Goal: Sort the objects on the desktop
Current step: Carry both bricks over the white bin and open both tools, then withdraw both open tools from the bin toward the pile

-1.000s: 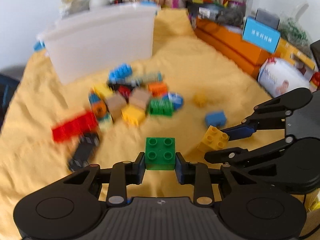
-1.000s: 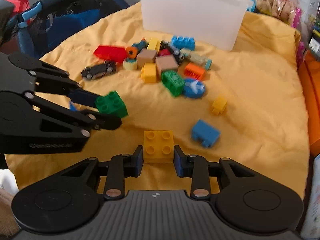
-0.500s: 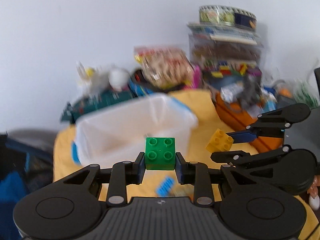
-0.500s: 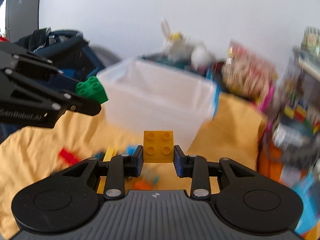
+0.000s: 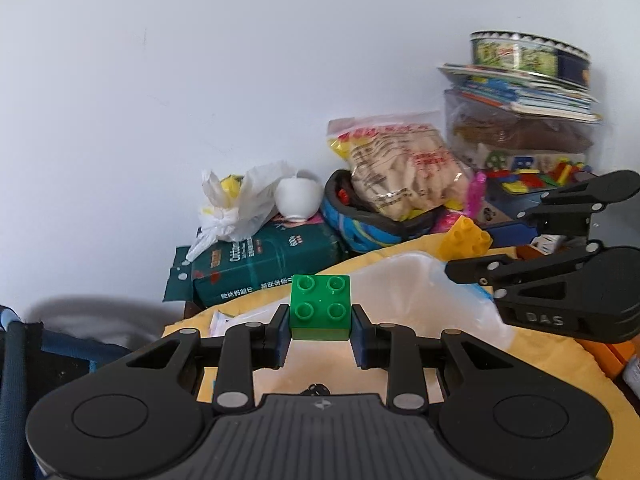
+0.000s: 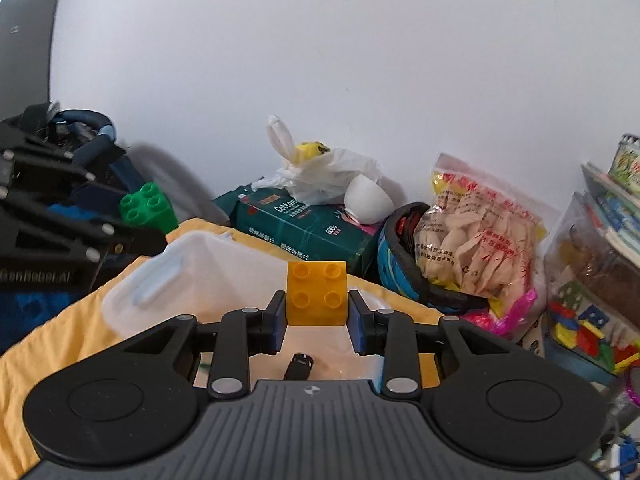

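Yellow cloth carries a translucent bin directly below both grippers: left gripper clamps a green brick, right gripper a yellow brick.

green brick: glossy plastic | yellow brick: smooth plastic | storage bin: frosted translucent plastic | tablecloth: yellow matt cloth

green tissue pack, snack bag
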Available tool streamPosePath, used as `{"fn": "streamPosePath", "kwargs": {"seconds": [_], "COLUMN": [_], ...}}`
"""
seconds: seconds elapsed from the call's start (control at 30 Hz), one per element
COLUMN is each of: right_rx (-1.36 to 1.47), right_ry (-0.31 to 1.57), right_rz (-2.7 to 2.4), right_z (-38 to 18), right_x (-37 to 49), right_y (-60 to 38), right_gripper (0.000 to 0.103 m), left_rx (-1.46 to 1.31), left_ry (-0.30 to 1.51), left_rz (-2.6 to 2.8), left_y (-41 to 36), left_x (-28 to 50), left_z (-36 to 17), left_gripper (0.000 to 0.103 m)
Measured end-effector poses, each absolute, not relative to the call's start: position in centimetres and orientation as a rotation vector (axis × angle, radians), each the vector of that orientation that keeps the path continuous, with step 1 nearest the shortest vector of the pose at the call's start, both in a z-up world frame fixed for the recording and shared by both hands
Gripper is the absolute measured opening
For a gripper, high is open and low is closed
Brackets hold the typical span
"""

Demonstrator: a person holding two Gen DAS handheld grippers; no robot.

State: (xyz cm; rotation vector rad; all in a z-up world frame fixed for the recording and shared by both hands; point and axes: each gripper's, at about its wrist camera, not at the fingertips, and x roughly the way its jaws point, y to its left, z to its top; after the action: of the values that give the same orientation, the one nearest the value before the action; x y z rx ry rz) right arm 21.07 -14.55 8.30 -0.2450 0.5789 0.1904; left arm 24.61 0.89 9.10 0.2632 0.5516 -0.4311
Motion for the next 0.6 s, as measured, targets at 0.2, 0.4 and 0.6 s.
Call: {"fn": "streamPosePath", "kwargs": {"seconds": [0.2,0.4,0.6], "right_rx": [-0.152,-0.064,-0.061], "right_ry": [0.696,0.765,0.692], "right_rz": [0.129,0.139,0.175], "right_z": [5.3,3.9,5.3], "right_x": [25.9,26.8,22.6], "right_y": [-14.7,-15.6,-16.6], "right_gripper": [0.035,0.043,0.045], "left_rx": [0.211,0.239,0.236], "left_ry": [0.631,0.697,0.61], "left_rz": [-0.389,-0.419,-0.421], "left_y": [0.5,0.0,1.8], "left_x": [28.6,28.5,23.9], "left_z": [6.3,4.4,5.6], "left_gripper": [0.034,0.048,0.07]}}
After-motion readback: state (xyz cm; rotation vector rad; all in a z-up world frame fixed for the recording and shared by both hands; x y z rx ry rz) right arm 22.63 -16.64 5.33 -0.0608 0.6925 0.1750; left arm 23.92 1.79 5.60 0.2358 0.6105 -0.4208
